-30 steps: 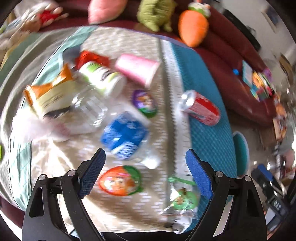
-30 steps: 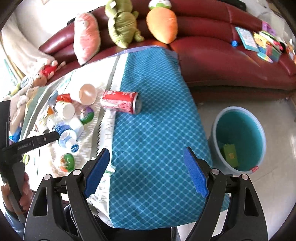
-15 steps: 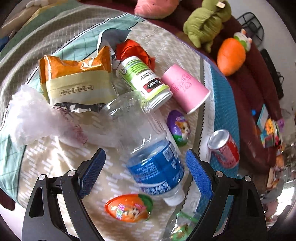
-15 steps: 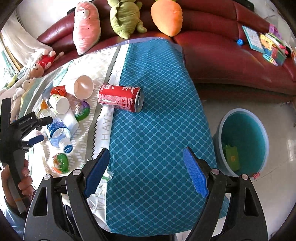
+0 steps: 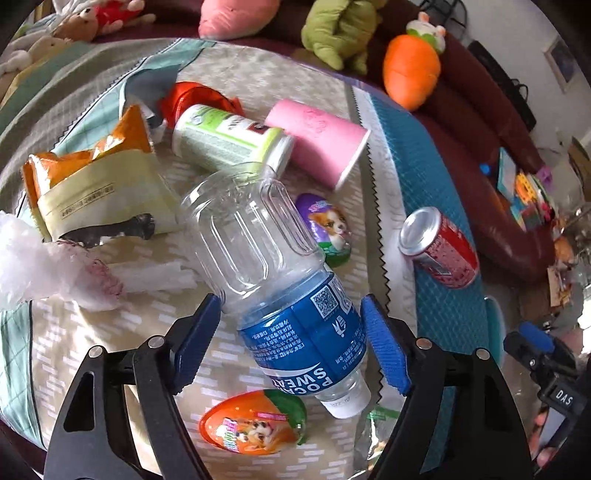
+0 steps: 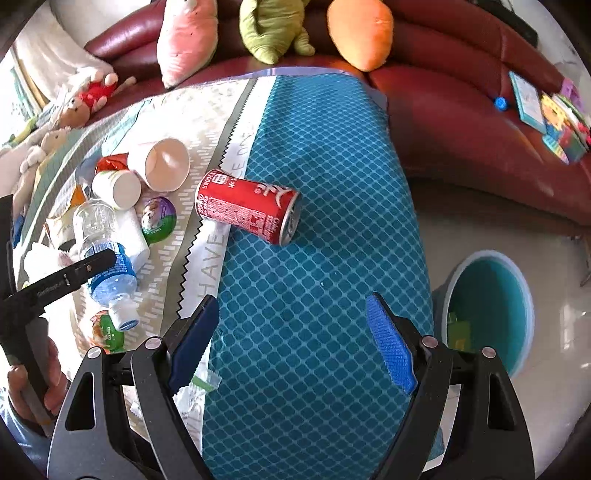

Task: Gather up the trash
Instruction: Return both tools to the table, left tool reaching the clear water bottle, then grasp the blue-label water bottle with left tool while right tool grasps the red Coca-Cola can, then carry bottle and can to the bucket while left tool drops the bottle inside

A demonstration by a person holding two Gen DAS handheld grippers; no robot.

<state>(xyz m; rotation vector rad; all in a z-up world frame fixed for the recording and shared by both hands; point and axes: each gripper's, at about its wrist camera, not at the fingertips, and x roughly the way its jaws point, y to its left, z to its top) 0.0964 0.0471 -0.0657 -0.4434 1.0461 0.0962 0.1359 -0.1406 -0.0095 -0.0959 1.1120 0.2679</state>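
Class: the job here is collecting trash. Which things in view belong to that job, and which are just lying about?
Belongs to the job: plastic bottle, red can, pink cup, snack bag, bin, left hand-held gripper.

Just lying about: carrot plush, green plush, books.

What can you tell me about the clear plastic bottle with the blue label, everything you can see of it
The plastic bottle is clear, ribbed and looks empty, with a blue label around its neck end and a white cap. It lies on its side on the beige tablecloth, cap toward the camera. Its base rests against the white and green canister. The open left gripper straddles the label, pads not clearly touching.
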